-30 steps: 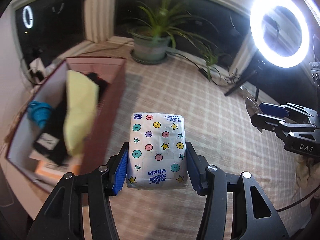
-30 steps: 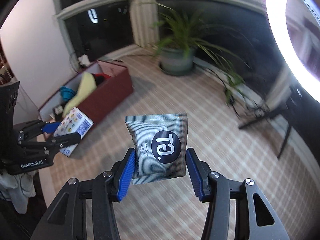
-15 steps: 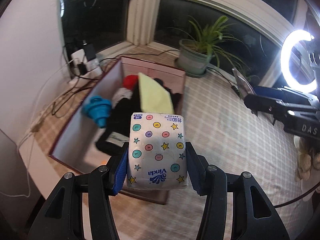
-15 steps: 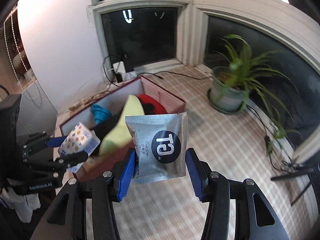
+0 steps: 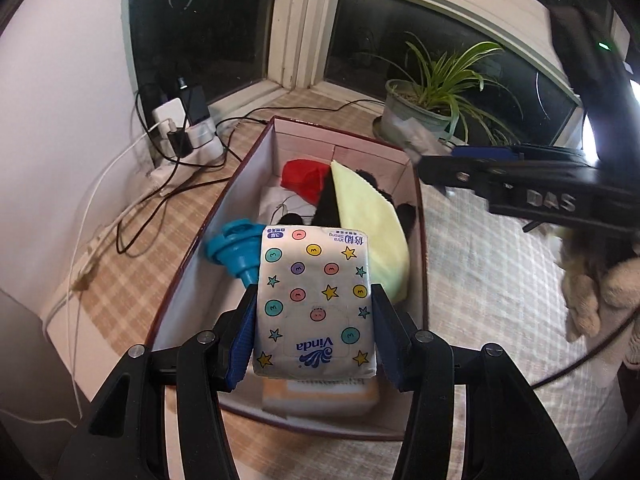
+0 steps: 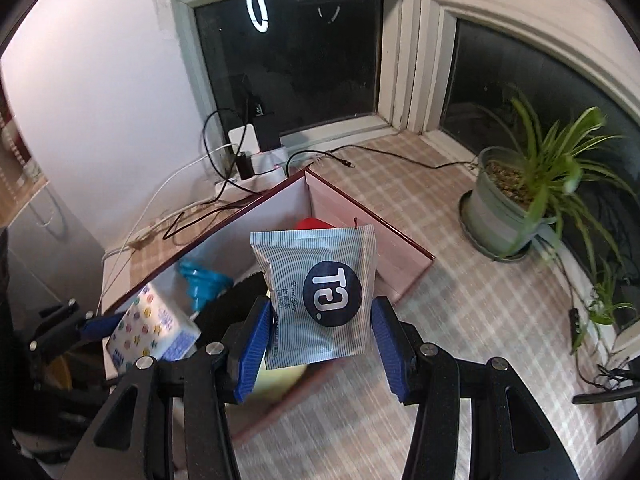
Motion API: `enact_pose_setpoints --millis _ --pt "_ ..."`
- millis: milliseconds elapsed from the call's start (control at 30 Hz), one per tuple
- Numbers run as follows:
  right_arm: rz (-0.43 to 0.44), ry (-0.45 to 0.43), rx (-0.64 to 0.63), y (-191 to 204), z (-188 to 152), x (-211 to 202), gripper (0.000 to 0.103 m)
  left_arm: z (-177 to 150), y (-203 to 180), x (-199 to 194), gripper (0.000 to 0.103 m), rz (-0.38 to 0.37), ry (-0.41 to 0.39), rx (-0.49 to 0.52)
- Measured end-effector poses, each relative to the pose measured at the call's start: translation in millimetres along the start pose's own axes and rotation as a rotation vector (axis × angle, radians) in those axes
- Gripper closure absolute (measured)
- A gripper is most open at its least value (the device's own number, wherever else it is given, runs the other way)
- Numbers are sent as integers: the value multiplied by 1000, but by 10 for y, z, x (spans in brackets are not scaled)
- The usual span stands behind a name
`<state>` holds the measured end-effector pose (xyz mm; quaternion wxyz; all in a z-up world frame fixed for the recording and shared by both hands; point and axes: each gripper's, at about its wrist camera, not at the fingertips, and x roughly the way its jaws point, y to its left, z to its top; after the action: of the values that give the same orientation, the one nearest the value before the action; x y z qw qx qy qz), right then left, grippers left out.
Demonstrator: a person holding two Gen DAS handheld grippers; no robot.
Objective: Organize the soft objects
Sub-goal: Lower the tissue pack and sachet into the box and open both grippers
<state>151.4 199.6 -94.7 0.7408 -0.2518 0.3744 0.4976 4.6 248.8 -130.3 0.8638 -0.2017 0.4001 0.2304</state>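
Above the open maroon cardboard box (image 5: 420, 240), the left gripper (image 5: 314, 332) clamps a star-printed tissue pack (image 5: 316, 300) and the right gripper (image 6: 320, 344) apparently clamps a striped silver pouch (image 6: 320, 292), poised for dropping in.

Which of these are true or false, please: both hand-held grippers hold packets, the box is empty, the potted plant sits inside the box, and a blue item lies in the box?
1. The left hand-held gripper grips a star-patterned tissue pack, the right hand-held gripper a striped packet: true.
2. The box is empty: false; it holds a yellow cloth, a red item and more.
3. The potted plant sits inside the box: false; it stands beyond it by the window.
4. A blue item lies in the box: true.
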Motion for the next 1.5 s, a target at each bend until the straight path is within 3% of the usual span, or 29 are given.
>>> enact_pose_setpoints --millis 300,500,633,867,1500 --pt "-42 61 55 -87 254 560 53 122 82 223 51 -24 36 37" --pt "-81 87 57 -121 347 746 39 185 137 310 50 -44 55 46" --pt "-81 104 58 -120 366 800 35 208 161 316 36 -44 52 42" --pt "-67 104 67 -113 389 795 27 217 199 280 35 -39 52 28" --pt "-74 53 74 -79 161 360 26 71 130 -77 35 -4 -7 4"
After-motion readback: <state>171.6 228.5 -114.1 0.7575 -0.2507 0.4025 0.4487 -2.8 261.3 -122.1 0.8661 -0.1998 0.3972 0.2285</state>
